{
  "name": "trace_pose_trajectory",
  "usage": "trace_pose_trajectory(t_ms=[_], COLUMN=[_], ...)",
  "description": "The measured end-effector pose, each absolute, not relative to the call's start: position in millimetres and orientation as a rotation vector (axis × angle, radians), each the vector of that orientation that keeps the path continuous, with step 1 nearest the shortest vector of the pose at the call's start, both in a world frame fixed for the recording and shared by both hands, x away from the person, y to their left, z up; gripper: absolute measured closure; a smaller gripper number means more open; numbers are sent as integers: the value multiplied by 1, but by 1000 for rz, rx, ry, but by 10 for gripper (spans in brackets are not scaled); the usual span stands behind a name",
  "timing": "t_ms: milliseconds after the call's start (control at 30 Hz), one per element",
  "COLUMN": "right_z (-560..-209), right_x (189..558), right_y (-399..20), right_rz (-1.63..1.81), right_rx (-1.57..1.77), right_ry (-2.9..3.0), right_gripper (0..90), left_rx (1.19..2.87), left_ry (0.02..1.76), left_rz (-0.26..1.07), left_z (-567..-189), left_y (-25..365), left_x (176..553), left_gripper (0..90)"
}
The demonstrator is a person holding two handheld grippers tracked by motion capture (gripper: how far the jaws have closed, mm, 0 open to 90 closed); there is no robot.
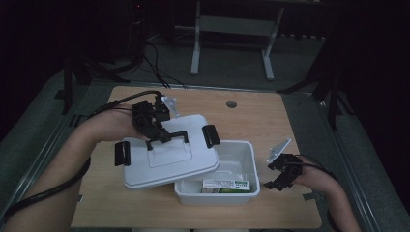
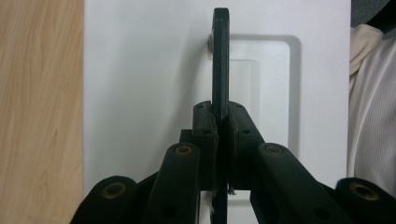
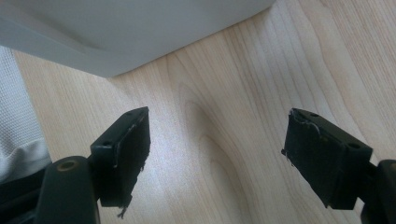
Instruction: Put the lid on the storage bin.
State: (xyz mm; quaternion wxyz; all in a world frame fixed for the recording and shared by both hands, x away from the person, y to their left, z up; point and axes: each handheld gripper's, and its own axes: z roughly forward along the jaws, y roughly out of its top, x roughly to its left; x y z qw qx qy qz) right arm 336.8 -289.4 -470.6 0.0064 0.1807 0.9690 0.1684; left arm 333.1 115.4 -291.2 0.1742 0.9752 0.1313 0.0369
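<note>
The white lid (image 1: 167, 157) is held by its black handle (image 2: 220, 60), which is clamped between the pads of the left gripper (image 1: 155, 131). The lid is tilted over the left rim of the open white box (image 1: 241, 154). The right gripper (image 1: 276, 180) is held wide and empty just beside the box, above bare surface (image 3: 224, 116).

White lid (image 1: 167, 162) with black handle (image 1: 168, 138), tilted, overlapping open white box (image 1: 241, 166)
</note>
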Motion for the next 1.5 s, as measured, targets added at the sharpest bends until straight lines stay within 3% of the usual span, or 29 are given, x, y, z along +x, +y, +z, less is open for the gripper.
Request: trace_pose_trajectory(t_ms=[200,1000,1500], right_z=[-471,-473,-474], right_x=[337,337,333], right_y=[-290,-290,-302], right_rz=[535,545,568], right_rx=[567,573,604], right_ry=[3032,3034,3017], right_gripper=[222,222,221], left_rx=[2763,2799,2808], left_ry=[328,109,57], left_rz=[133,42,16], left_z=[-291,-300,-312], left_y=[96,15,-14], left_x=[334,335,342], left_gripper=[843,843,842])
